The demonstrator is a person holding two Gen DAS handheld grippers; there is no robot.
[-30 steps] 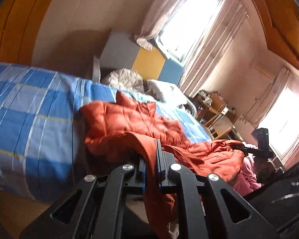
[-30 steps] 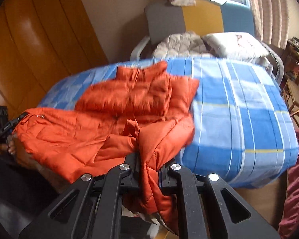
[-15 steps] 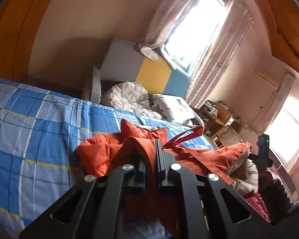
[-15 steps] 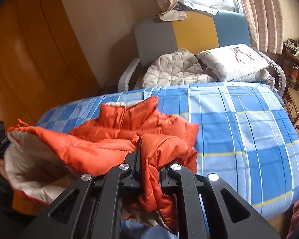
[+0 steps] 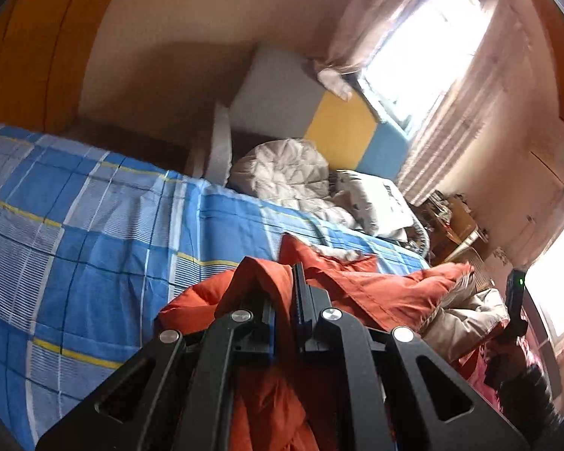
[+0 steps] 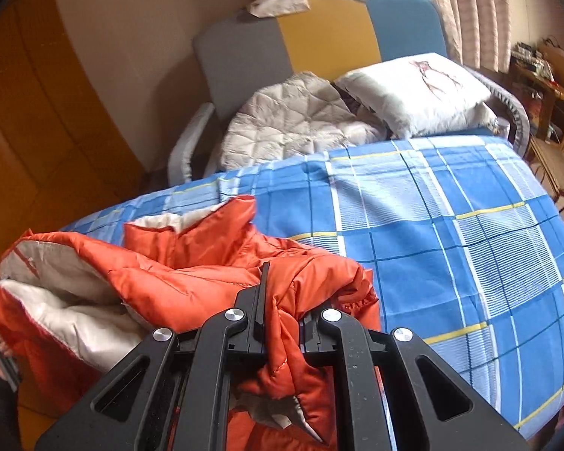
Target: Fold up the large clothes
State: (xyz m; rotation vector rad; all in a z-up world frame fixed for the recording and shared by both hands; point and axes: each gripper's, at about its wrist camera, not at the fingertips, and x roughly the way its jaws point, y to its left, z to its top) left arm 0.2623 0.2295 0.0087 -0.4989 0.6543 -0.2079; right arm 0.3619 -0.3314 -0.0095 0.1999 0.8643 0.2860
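An orange padded jacket [image 6: 191,285] with a pale lining is bunched on the near part of a bed with a blue checked cover [image 6: 451,233]. My right gripper [image 6: 278,300] is shut on a fold of the orange jacket, and cloth hangs down between its arms. In the left wrist view the orange jacket [image 5: 379,293] stretches to the right, and my left gripper [image 5: 285,293] is shut on its edge. The other gripper [image 5: 515,300] shows at the far right of that view, holding the jacket's other end. The collar [image 6: 222,221] stands up toward the bed's middle.
Beyond the bed stands a chair with a grey, yellow and blue back [image 6: 319,41], holding a quilted grey garment [image 6: 293,120] and a white pillow [image 6: 417,90]. Wooden furniture [image 6: 545,75] is at the far right. An orange wooden wall [image 6: 30,120] runs along the left. Bright windows with curtains [image 5: 425,45] are behind.
Both grippers have carried the jacket's near edge forward over the bed, folding it onto itself. The spread jacket is now a bunched heap with its pale lining showing.
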